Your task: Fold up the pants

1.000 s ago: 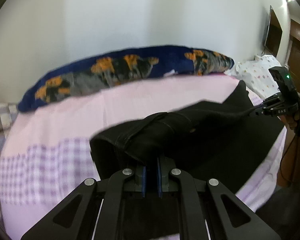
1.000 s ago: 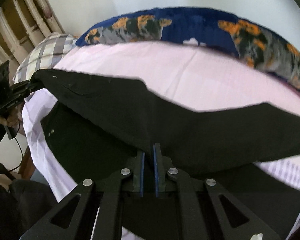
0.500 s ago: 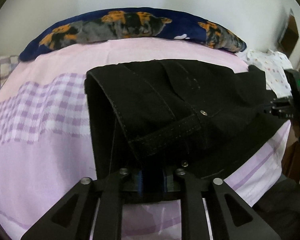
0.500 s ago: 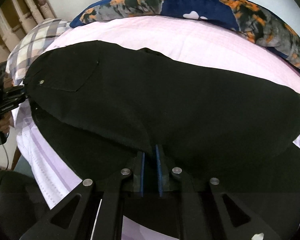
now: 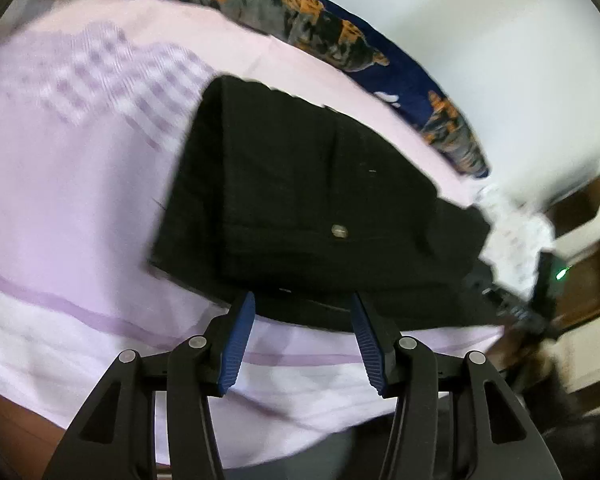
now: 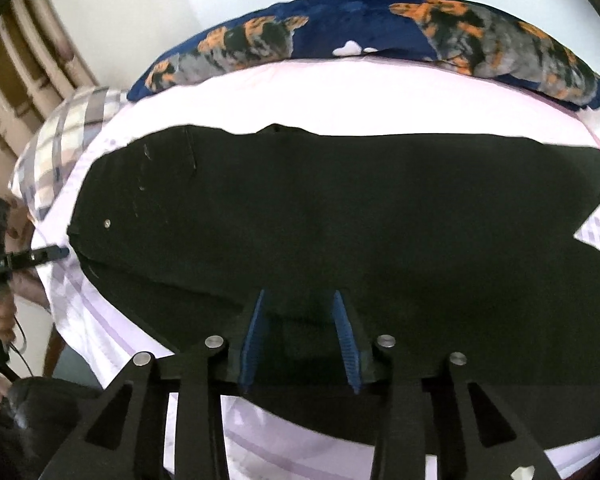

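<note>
I hold a hand-held gripper in each hand over the bed (image 5: 60,208), whose pale pink sheet with lilac checks and stripes fills most of both views. The black pants (image 6: 340,208) lie folded flat on that sheet, spread across the middle of the right wrist view, with a metal rivet near their nine o'clock end. My left hand-held gripper (image 5: 302,300) has its jaws opening, blue pads apart at the near edge of the pants (image 5: 300,200), not pressing the cloth. My right hand-held gripper (image 6: 298,296) is also opening, narrower, with its pads over the black fabric and nothing pinched between them. Along the far side of the bed, from ten to two o'clock, runs a navy bolster pillow (image 6: 360,36) printed in orange and grey, set against a plain white wall (image 5: 480,40). A checked pillow (image 6: 64,128) sits at nine o'clock in the right view, and wooden slats (image 6: 16,52) stand behind it. Dark wooden furniture (image 5: 580,208) shows at three o'clock in the left view.
</note>
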A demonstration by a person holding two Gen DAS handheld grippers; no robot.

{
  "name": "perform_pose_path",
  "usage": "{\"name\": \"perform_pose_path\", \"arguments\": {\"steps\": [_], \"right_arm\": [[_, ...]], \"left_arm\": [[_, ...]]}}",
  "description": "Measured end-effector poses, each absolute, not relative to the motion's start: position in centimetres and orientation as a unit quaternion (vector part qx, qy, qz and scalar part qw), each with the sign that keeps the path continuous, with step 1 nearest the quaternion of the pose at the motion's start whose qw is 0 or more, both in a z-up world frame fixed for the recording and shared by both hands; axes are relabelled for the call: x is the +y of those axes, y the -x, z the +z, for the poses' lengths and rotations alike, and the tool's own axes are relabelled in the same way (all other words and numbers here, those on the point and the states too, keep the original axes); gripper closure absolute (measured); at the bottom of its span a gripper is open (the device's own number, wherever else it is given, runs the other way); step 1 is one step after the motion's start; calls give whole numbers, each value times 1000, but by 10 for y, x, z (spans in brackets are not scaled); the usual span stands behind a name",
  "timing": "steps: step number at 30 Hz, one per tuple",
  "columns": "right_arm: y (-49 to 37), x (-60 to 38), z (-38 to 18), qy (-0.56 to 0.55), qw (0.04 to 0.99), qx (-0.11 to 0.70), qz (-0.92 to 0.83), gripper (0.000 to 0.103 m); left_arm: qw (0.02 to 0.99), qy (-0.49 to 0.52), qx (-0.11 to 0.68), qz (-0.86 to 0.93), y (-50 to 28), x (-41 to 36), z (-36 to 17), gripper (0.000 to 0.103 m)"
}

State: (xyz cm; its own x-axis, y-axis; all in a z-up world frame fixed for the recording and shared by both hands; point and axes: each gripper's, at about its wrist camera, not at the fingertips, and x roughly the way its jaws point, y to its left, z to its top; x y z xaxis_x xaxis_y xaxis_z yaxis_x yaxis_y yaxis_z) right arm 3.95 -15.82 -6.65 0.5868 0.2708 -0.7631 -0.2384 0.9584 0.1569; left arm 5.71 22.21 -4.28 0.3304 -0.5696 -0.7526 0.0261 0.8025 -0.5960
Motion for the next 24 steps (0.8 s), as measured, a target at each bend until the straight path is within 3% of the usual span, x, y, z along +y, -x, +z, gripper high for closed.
{"name": "perform_pose_path", "arguments": {"steps": [7, 11, 12, 14, 16, 24], "right_arm": [[-27, -188, -74, -81, 890, 432, 119, 67], [-23, -217, -84, -152, 882, 433, 104, 65], [-24, -226, -87, -176, 879, 432, 101, 65], [-26, -242, -92, -221, 873, 425, 95, 65], [-28, -254, -95, -250, 868, 419, 90, 65], [-40, -307, -116, -384, 839, 379, 65, 66]], "left_arm": [[712, 393, 559, -160, -77, 217, -79, 52], [733, 414, 523, -138, -78, 225, -74, 52], [734, 418, 517, -136, -78, 226, -74, 55], [740, 423, 508, -125, -80, 227, -73, 74], [746, 421, 504, -110, -81, 229, -73, 84], [778, 413, 464, -95, -86, 232, -33, 88]]}}
